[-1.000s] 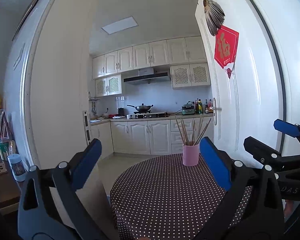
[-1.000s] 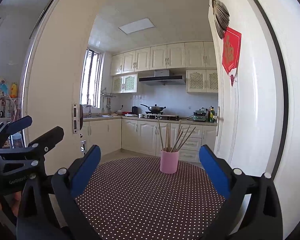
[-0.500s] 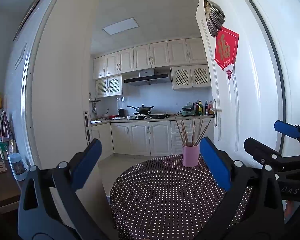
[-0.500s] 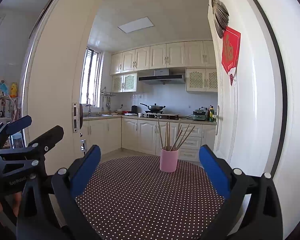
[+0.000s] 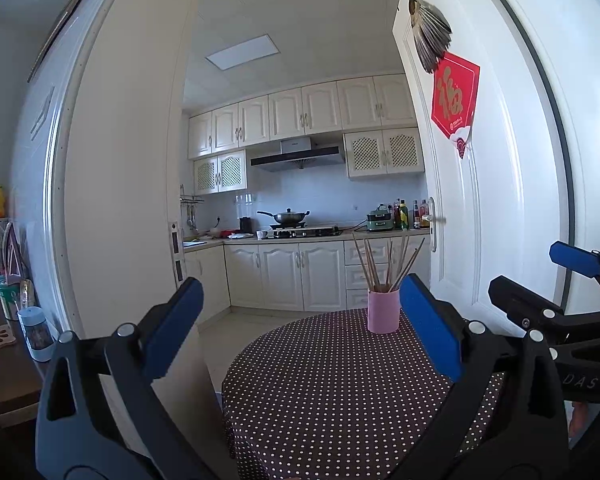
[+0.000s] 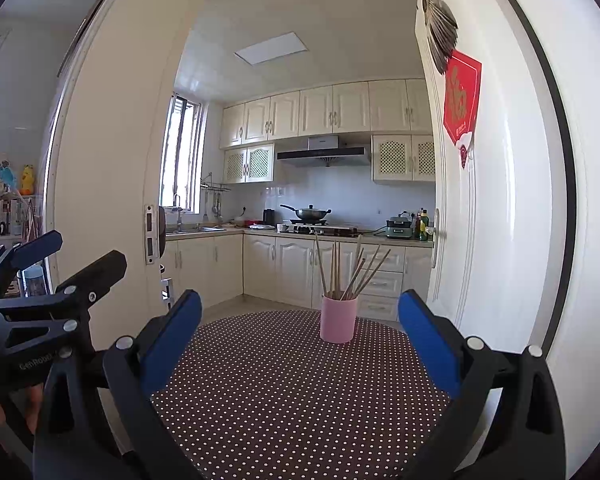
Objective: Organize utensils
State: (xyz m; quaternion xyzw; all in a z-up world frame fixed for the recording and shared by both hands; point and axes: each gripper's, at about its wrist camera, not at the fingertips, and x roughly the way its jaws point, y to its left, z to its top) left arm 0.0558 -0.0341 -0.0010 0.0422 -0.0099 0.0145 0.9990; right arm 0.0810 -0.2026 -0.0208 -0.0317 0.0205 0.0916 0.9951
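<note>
A pink cup [image 5: 383, 312] [image 6: 338, 319] stands upright at the far edge of a round table with a dark polka-dot cloth [image 5: 332, 392] [image 6: 292, 392]. Several wooden chopsticks [image 5: 384, 266] [image 6: 346, 270] stand in it, fanned out. My left gripper [image 5: 300, 328] is open and empty, held above the table's near side. My right gripper [image 6: 298, 330] is open and empty too, beside it. Each gripper also shows at the edge of the other's view: the right one [image 5: 560, 280], the left one [image 6: 56, 256].
A white door [image 5: 480, 200] stands open just right of the table. A doorway behind leads to a kitchen with cabinets [image 5: 300, 276] and a wok [image 5: 286, 216]. A dark side table at left holds a small bottle [image 5: 38, 334].
Both views have dipped very slightly; the cup and table sit about where they were. Both grippers stay open and empty.
</note>
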